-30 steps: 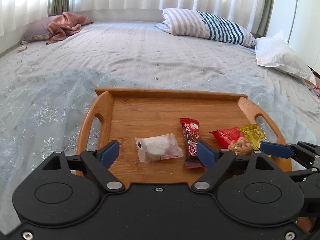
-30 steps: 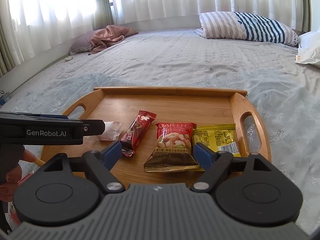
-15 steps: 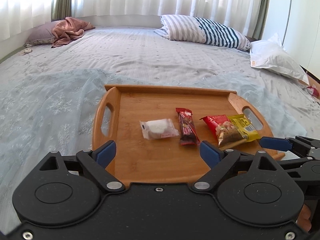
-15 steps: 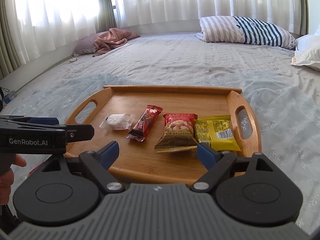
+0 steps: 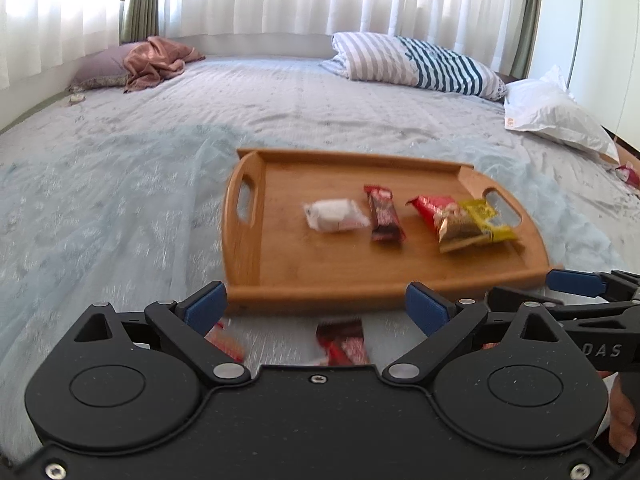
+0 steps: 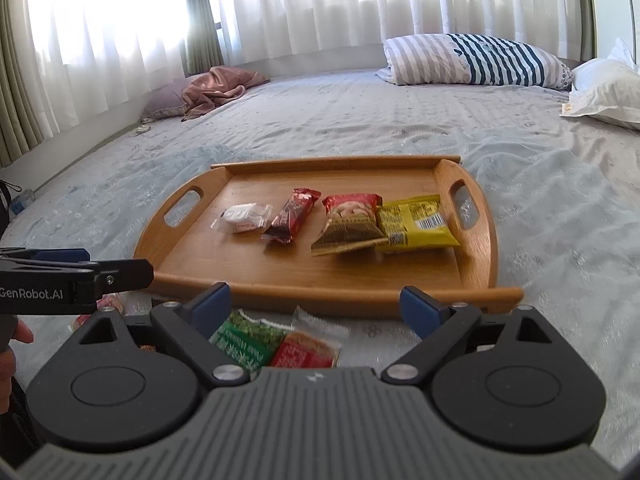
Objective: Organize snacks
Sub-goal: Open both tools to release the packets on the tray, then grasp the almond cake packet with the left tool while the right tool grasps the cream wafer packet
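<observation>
A wooden tray lies on the bed. On it lie a white wrapped snack, a dark red bar, a red nut packet and a yellow packet. My left gripper is open and empty, just short of the tray's near edge, over a dark red wrapper and a red packet. My right gripper is open and empty, over a green packet and a red packet.
The bed cover spreads all round the tray. A striped pillow, a white pillow and a pink cloth lie at the far side. A small red wrapper lies at the far right.
Both grippers have pulled back from over the tray, so the tray looks smaller and farther. Loose snacks on the bed in front of the tray have come into view.
</observation>
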Demonstrator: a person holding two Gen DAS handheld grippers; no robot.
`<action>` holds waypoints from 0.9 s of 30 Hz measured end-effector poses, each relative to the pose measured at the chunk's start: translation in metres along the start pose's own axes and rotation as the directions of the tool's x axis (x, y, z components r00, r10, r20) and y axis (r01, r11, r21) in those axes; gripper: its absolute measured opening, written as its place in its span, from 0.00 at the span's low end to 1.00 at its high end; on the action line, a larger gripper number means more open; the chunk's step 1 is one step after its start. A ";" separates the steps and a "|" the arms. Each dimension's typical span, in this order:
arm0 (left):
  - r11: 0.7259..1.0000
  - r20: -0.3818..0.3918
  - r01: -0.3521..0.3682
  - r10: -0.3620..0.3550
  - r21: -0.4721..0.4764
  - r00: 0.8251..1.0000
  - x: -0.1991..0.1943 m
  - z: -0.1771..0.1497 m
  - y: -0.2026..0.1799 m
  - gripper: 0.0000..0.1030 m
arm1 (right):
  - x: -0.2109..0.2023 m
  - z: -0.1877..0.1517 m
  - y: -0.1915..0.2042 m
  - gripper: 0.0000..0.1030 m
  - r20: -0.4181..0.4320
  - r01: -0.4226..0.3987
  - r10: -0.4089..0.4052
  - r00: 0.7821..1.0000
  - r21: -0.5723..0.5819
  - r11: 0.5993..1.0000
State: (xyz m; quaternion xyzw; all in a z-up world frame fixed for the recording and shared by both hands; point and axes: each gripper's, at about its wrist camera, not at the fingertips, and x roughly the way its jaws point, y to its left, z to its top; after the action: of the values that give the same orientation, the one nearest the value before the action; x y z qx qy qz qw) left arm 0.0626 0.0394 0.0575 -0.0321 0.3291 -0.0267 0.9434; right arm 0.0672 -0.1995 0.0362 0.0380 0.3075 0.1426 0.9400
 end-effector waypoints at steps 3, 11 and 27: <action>1.000 -0.008 -0.009 0.009 -0.008 1.000 -0.004 -0.010 0.004 0.93 | -0.006 -0.011 0.001 0.94 -0.012 -0.004 0.005 1.000 0.008 1.000; 0.999 -0.053 0.000 0.003 0.047 0.999 -0.015 -0.035 0.009 0.91 | -0.020 -0.036 0.008 0.94 -0.019 0.001 -0.001 1.000 0.016 1.000; 0.987 -0.110 0.087 -0.073 0.134 0.991 -0.040 -0.058 0.010 0.42 | -0.028 -0.060 0.032 0.44 -0.107 -0.024 0.022 0.994 -0.018 1.000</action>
State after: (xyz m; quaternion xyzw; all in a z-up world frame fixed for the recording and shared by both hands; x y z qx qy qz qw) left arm -0.0047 0.0501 0.0358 0.0216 0.3739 -0.0890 0.9229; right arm 0.0028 -0.1776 0.0089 0.0248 0.3554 0.1584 0.9209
